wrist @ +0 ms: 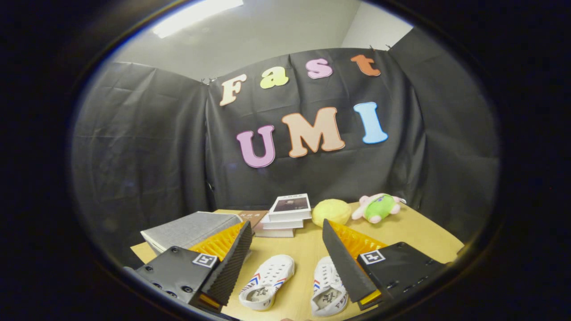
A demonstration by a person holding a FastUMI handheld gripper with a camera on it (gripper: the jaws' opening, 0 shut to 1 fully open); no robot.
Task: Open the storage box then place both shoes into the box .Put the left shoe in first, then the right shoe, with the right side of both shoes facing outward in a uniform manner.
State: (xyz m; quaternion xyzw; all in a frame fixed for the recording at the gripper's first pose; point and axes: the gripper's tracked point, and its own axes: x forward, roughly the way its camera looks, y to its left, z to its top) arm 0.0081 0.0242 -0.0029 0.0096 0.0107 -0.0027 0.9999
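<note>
We hold the gripper (285, 249) above the wooden table (424, 240) with its fingers spread wide and nothing between them. Below the gap lie the two white shoes: one shoe (266, 281) just inside the left finger, the other shoe (326, 289) partly tucked under the right finger. Both lie flat with their openings up and their toes pointing away from us. The grey storage box (192, 229) sits beyond the left finger, its lid apparently still down, so we judge that opening it comes first.

Several things could go wrong from here. The box lies half behind the left finger, so we may misjudge where the lid edge is and push the whole box instead of lifting the lid. A stack of books (285, 216) stands just beside the box, and a swinging lid or a shoved box could knock it. The shoes are a matched pair and close together, so we risk picking the wrong one first. A yellow ball (331, 212) and a plush toy (377, 207) sit farther back, well apart from our path.
</note>
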